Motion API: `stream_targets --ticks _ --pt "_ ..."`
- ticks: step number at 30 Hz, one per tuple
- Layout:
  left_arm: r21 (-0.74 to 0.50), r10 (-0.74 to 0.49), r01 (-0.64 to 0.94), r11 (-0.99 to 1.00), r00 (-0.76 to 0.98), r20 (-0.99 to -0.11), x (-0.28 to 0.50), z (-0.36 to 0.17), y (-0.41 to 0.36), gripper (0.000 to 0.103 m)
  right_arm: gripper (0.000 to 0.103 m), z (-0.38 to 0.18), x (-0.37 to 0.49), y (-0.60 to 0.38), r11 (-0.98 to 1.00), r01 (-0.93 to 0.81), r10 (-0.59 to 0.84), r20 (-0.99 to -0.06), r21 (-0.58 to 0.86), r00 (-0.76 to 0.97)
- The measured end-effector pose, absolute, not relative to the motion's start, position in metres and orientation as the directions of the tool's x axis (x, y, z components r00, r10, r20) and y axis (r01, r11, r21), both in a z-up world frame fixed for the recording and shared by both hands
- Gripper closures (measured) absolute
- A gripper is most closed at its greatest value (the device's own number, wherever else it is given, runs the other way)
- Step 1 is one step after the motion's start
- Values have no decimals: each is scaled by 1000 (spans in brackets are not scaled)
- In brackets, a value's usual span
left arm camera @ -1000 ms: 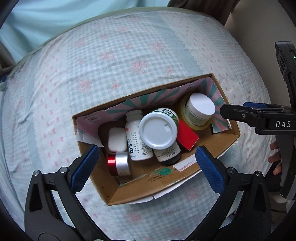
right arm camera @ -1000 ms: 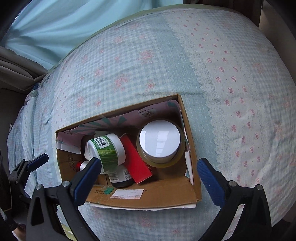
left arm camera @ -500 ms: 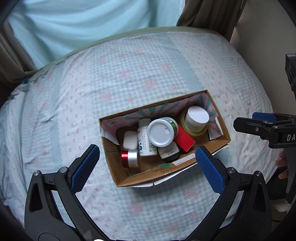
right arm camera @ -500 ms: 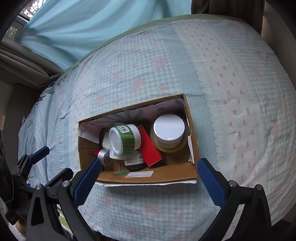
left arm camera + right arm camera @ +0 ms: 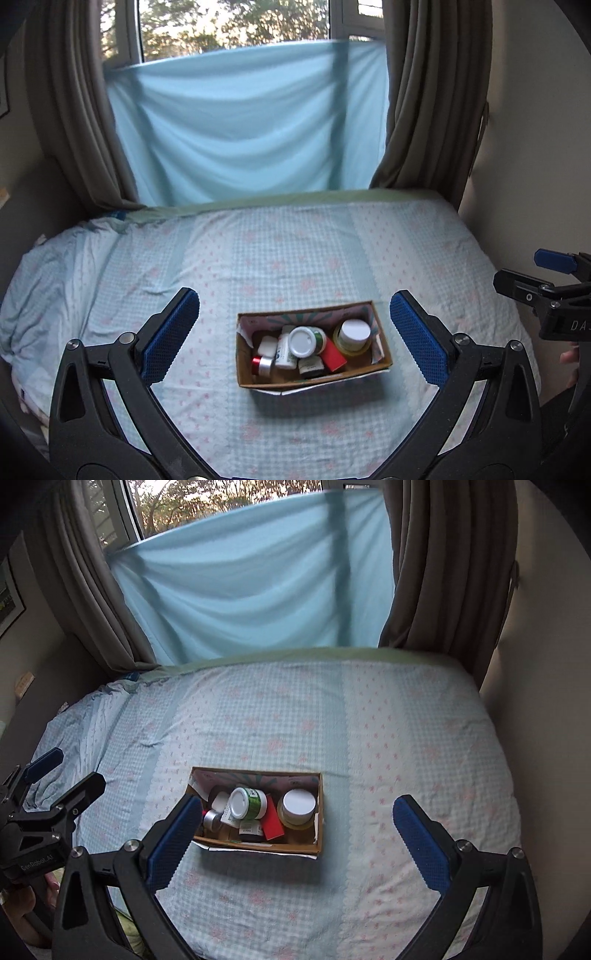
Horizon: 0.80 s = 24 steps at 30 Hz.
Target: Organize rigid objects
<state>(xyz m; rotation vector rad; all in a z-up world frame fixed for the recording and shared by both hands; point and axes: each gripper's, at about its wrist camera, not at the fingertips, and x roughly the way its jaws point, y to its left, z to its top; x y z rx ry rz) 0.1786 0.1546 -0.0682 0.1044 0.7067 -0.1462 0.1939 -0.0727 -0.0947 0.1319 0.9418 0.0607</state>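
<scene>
A brown cardboard box [image 5: 317, 377] sits on the bed, also seen in the right wrist view [image 5: 258, 845]. It holds a green jar with a white lid [image 5: 306, 341], a white-lidded jar in a tape roll [image 5: 354, 332], a red box [image 5: 332, 360], a white bottle [image 5: 284, 350], a red and silver can [image 5: 261, 364] and a small white block [image 5: 266, 347]. My left gripper [image 5: 295, 336] is open and empty, well above and in front of the box. My right gripper [image 5: 295, 834] is open and empty, likewise pulled back.
The bed [image 5: 295, 258] has a checked blue sheet with pink flowers. A light blue cloth [image 5: 251, 122] hangs over the window between grey curtains [image 5: 428, 96]. Walls stand to the left and right of the bed. The right gripper shows at the left view's right edge [image 5: 546, 288].
Both grippers have pulled back and up from the box, so it looks much smaller and the window is in view. The box and its contents have not moved.
</scene>
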Motion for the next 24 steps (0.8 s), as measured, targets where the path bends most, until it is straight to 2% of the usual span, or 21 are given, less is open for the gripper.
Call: stream_targets --ticks 6,14,24 --pt "15 -122 159 987 813 -570 132 -32 138 0 0 -44 151 -88 995 9 69 -727 103 683" --pt "40 -93 130 991 863 -497 87 -19 122 0 0 -28 112 -105 996 48 19 -675 81 737" --pt "47 -84 122 991 868 -489 76 -23 111 0 0 -24 92 -119 995 78 -23 -640 57 768"
